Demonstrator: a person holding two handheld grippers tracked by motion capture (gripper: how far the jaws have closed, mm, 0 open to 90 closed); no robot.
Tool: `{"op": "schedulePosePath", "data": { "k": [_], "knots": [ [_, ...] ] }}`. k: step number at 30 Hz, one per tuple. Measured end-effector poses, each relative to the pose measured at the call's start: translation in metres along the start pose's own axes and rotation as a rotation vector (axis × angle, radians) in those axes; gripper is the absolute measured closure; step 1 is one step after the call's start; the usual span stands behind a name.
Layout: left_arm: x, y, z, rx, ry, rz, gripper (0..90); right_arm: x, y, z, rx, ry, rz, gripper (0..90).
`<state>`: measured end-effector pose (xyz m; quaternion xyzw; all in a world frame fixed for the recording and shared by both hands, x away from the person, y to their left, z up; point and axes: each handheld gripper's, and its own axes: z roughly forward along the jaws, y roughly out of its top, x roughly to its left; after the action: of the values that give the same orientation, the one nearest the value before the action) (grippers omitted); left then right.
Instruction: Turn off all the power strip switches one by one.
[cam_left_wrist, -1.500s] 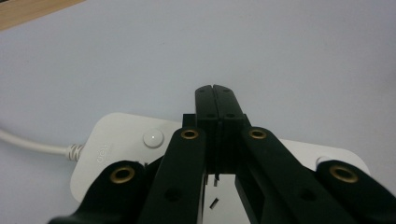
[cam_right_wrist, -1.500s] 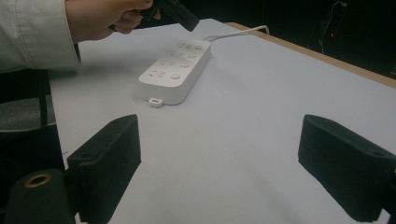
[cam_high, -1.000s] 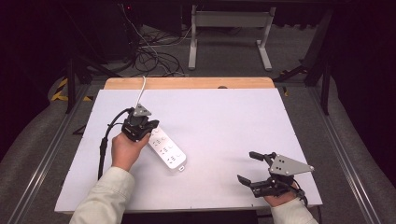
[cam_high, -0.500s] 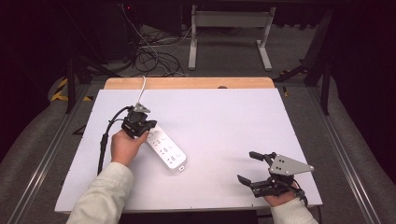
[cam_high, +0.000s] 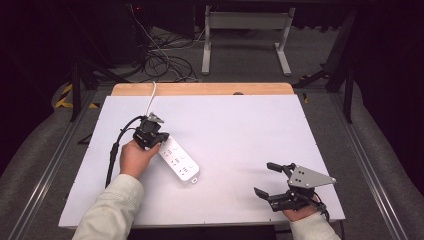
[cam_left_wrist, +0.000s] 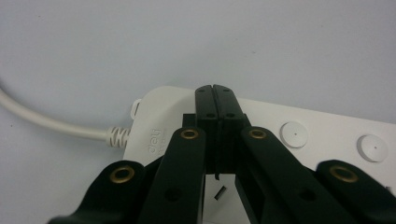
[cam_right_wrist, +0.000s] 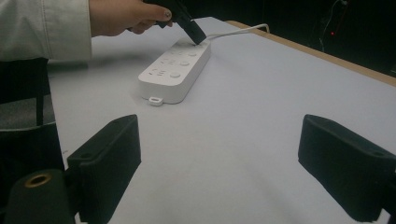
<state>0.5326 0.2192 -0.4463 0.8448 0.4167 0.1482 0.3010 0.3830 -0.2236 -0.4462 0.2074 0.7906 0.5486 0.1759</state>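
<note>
Left of centre, left tongs (cam_high: 161, 140) pressed together on power strip's (cam_high: 180, 162) cord end; lower right, right tongs (cam_high: 269, 180) spread over the surface (cam_high: 240, 130).

High view: fixed overhead, facing forward and down across the table (cam_high: 240, 120). Left gripper view: very close, apparently looking steeply down at the power strip (cam_left_wrist: 327, 135). Right gripper view: low, farther off, sharing that strip.

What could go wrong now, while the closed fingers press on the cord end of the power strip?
The left gripper, shut, bears on the power strip near its cord, and nothing else holds the strip; it may slide or tip. The tips may slip off the smooth casing. The right gripper stays open and apart.
</note>
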Motion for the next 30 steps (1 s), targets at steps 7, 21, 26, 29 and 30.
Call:
{"op": "schedulePosePath", "data": {
  "k": [7,21,26,29,30],
  "knots": [
    [-0.0014,-0.0001,0.0016,0.008,-0.003,-0.014,90.0,-0.0001,-0.0001,0.0004,0.002,0.001,-0.001,13.5],
    [-0.0041,-0.0016,0.0028,-0.001,0.018,-0.030,90.0,0.0006,0.0001,0.0011,0.005,0.001,-0.006,13.5],
    [-0.0053,-0.0062,0.0029,-0.031,0.028,-0.037,90.0,0.0011,0.0001,0.0008,0.006,0.001,-0.005,13.5],
    [-0.0080,-0.0058,0.0031,-0.030,0.049,-0.023,90.0,0.0011,0.0001,0.0011,0.006,0.002,-0.005,13.5],
    [-0.0092,-0.0057,0.0031,-0.026,0.049,-0.024,90.0,0.0011,0.0001,0.0012,0.006,0.002,-0.005,13.5]
  ]
}}
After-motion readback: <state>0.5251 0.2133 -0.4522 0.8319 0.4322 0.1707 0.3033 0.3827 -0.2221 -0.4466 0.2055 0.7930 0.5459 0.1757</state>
